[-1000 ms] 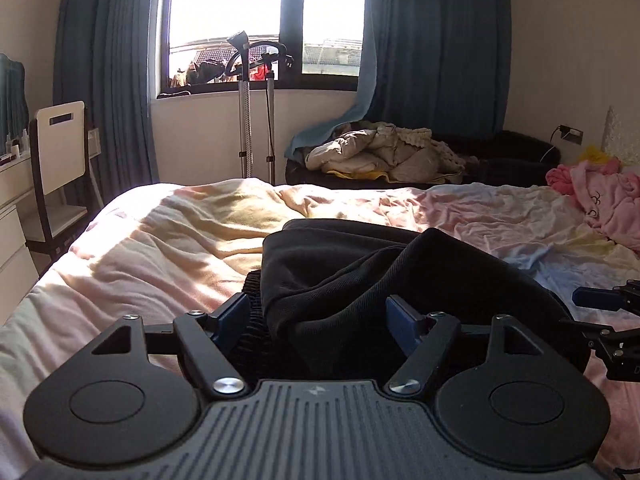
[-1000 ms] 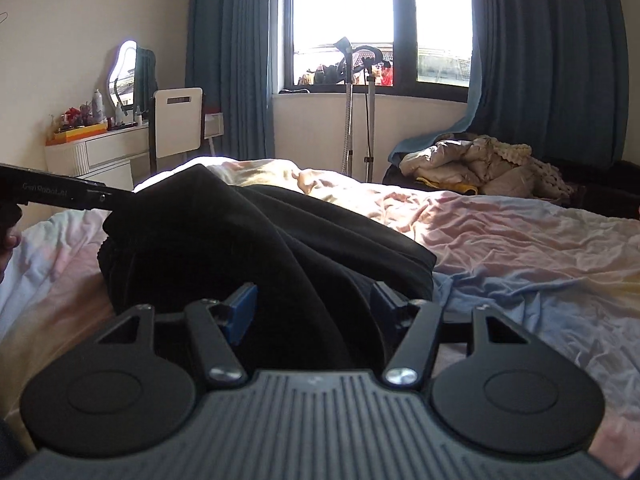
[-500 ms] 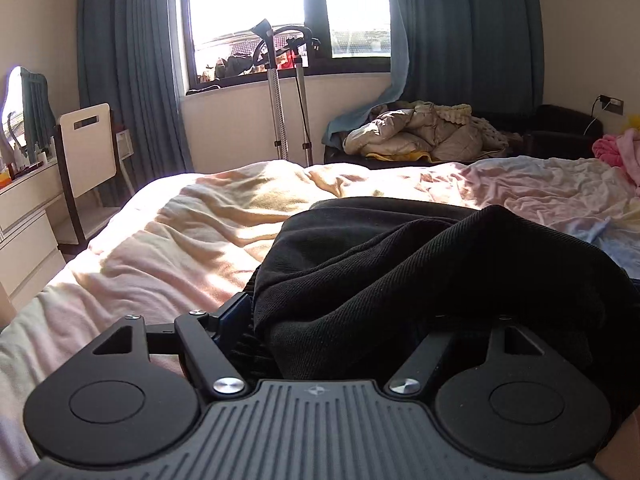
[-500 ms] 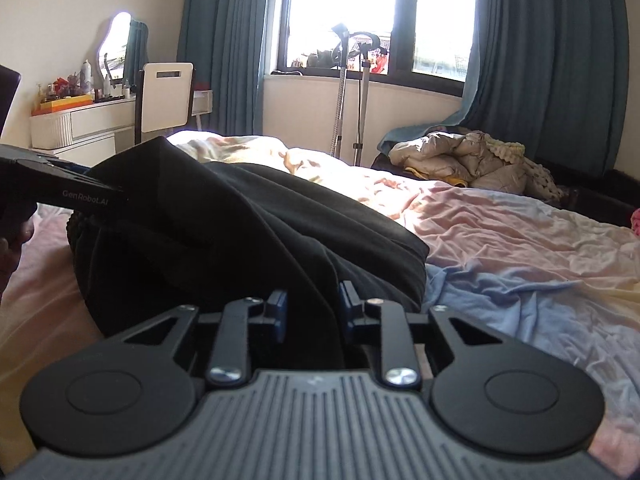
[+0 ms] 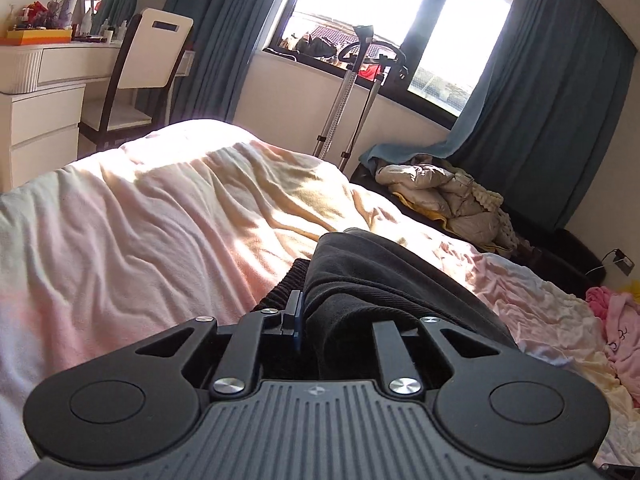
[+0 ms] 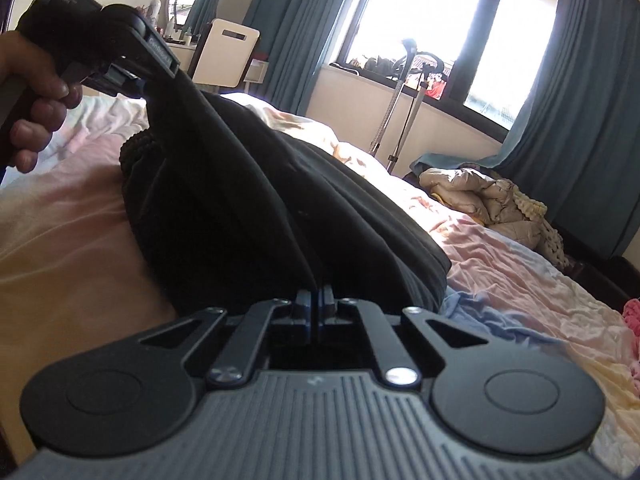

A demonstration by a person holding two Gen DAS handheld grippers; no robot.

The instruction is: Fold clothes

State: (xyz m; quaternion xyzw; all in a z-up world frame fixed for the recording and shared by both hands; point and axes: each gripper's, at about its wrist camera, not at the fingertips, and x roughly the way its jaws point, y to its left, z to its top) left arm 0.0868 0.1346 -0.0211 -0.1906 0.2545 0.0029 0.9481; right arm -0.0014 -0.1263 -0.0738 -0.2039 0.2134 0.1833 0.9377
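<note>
A black garment lies bunched on the bed, and part of it is pulled up into a taut ridge between my two grippers. In the right wrist view my right gripper is shut on the near edge of the cloth. At the upper left of the same view, a hand holds my left gripper raised above the bed, pinching another part of the garment. In the left wrist view the left gripper is shut on the black garment. One blue pad shows; the other is hidden under the cloth.
The bed has a rumpled pink and yellow sheet. A white chair and dresser stand to the left. A steamer stand is by the window. Jackets are piled on a dark couch, and pink clothes lie at the right.
Both grippers have gone from open to shut on the black garment. The left one has risen up and to the left, drawing the cloth tight between them.
</note>
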